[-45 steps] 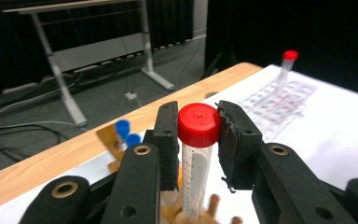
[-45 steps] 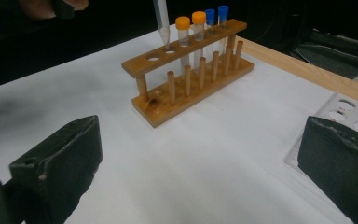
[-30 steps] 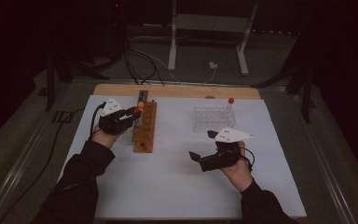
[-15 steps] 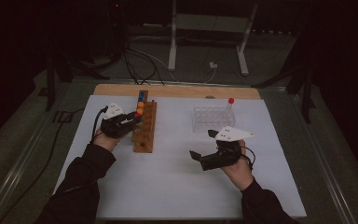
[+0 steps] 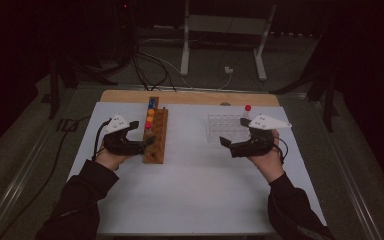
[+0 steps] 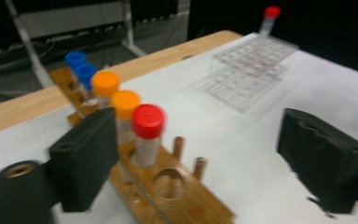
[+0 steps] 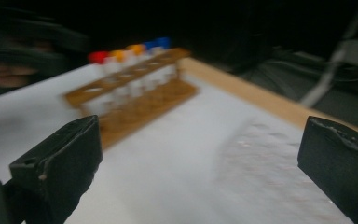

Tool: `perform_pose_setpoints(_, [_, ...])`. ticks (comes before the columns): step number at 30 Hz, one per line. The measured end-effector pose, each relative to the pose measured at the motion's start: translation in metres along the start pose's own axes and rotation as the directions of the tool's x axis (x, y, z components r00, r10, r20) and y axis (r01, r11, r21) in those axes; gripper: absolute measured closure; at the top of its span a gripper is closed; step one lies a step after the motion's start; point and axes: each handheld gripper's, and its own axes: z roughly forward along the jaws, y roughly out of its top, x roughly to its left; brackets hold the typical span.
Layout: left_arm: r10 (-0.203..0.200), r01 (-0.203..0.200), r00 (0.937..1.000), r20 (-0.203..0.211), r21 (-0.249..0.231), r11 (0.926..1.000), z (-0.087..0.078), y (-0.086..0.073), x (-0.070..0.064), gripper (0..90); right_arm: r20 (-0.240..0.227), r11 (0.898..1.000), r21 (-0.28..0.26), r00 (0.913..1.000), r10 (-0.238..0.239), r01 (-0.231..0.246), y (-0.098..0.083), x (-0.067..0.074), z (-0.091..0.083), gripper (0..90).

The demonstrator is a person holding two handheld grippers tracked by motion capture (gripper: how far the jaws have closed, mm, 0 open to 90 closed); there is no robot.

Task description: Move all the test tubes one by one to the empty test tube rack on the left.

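Note:
A wooden rack [image 5: 156, 145] left of centre holds several capped tubes: two blue, two orange and, nearest me, one red-capped tube [image 5: 148, 125]. My left gripper [image 5: 147, 141] lies level beside the rack. Its jaws have just been opening and now stand wide. In the left gripper view [image 6: 205, 154] the red-capped tube [image 6: 147, 126] stands upright in the wooden rack [image 6: 186, 200] just beyond one pad, and neither pad touches it. My right gripper [image 5: 228, 145] is open with nothing between its jaws, just in front of a clear rack [image 5: 225, 127] that holds one red-capped tube [image 5: 247, 110].
A white sheet [image 5: 200, 190] covers the table, and bare wood [image 5: 190, 97] shows along the far edge. In the right gripper view [image 7: 200, 163] the wooden rack [image 7: 135, 100] is blurred ahead. Cables and a stand's legs [image 5: 185, 55] lie on the floor beyond.
My left gripper has opened off the red-capped tube and drawn back toward me; the tube stays in the wooden rack. My right hand has moved away from me toward the clear rack.

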Motion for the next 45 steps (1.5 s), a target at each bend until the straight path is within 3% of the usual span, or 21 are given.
perform_pose_setpoints(6, [-0.004,0.005,0.9994,0.035,-0.036,0.9993,-0.011,0.0,-0.006,1.5,0.113,0.999,0.001,0.9925,0.046,-0.046,-0.006,-0.047,0.008,0.0])
perform_pose_setpoints(11, [0.006,-0.004,0.9988,0.049,-0.041,0.9992,-0.013,0.0,-0.009,1.4,0.197,0.991,0.051,0.9742,0.109,-0.122,-0.022,-0.077,0.025,5.1])
perform_pose_setpoints(14, [0.016,-0.015,0.9987,0.048,-0.035,0.9993,-0.012,0.0,-0.011,1.4,0.222,0.982,0.087,0.964,0.147,-0.169,-0.036,-0.09,0.037,8.4])
perform_pose_setpoints(17, [0.026,-0.024,0.9987,0.045,-0.037,0.999,-0.012,-0.001,-0.011,1.4,0.253,0.97,0.11,0.9499,0.183,-0.216,-0.045,-0.1,0.047,19.9])
perform_pose_setpoints(18, [0.026,-0.024,0.9986,0.046,-0.037,0.999,-0.012,-0.001,-0.011,1.4,0.276,0.965,0.117,0.9414,0.194,-0.233,-0.047,-0.102,0.051,21.7])
perform_pose_setpoints(21, [0.024,-0.022,0.9986,0.047,-0.039,0.999,-0.012,-0.003,-0.011,1.4,0.308,0.961,0.117,0.9289,0.206,-0.251,-0.05,-0.109,0.057,32.7])
perform_pose_setpoints(24, [0.021,-0.019,0.9983,0.054,-0.042,0.9989,-0.013,-0.003,-0.011,1.4,0.316,0.957,0.115,0.9235,0.218,-0.265,-0.051,-0.113,0.062,43.2])
perform_pose_setpoints(29, [0.037,-0.035,0.9987,0.035,-0.033,0.9988,-0.014,-0.002,-0.013,1.5,0.323,0.953,0.131,0.9202,0.221,-0.275,-0.051,-0.118,0.07,57.3])
perform_pose_setpoints(33, [0.033,-0.031,0.9982,0.049,-0.025,0.9992,-0.014,-0.002,-0.013,1.4,0.338,0.955,0.142,0.9195,0.201,-0.261,-0.051,-0.118,0.074,65.4])
perform_pose_setpoints(35, [0.028,-0.027,0.9986,0.045,-0.028,0.9992,-0.015,-0.002,-0.013,1.4,0.334,0.955,0.131,0.919,0.21,-0.266,-0.051,-0.12,0.073,66.4])
perform_pose_setpoints(38, [0.025,-0.023,0.9986,0.048,-0.03,0.9993,-0.016,-0.002,-0.012,1.4,0.344,0.96,0.145,0.922,0.178,-0.239,-0.05,-0.118,0.074,67.6])
perform_pose_setpoints(39, [0.025,-0.024,0.9985,0.048,-0.029,0.9993,-0.016,-0.002,-0.012,1.4,0.333,0.961,0.14,0.9257,0.18,-0.238,-0.049,-0.117,0.073,73.5])
perform_pose_setpoints(45, [0.02,-0.018,0.9983,0.054,-0.031,0.9994,-0.016,-0.001,-0.012,1.4,0.332,0.965,0.133,0.9276,0.172,-0.226,-0.04,-0.116,0.071,74.3])
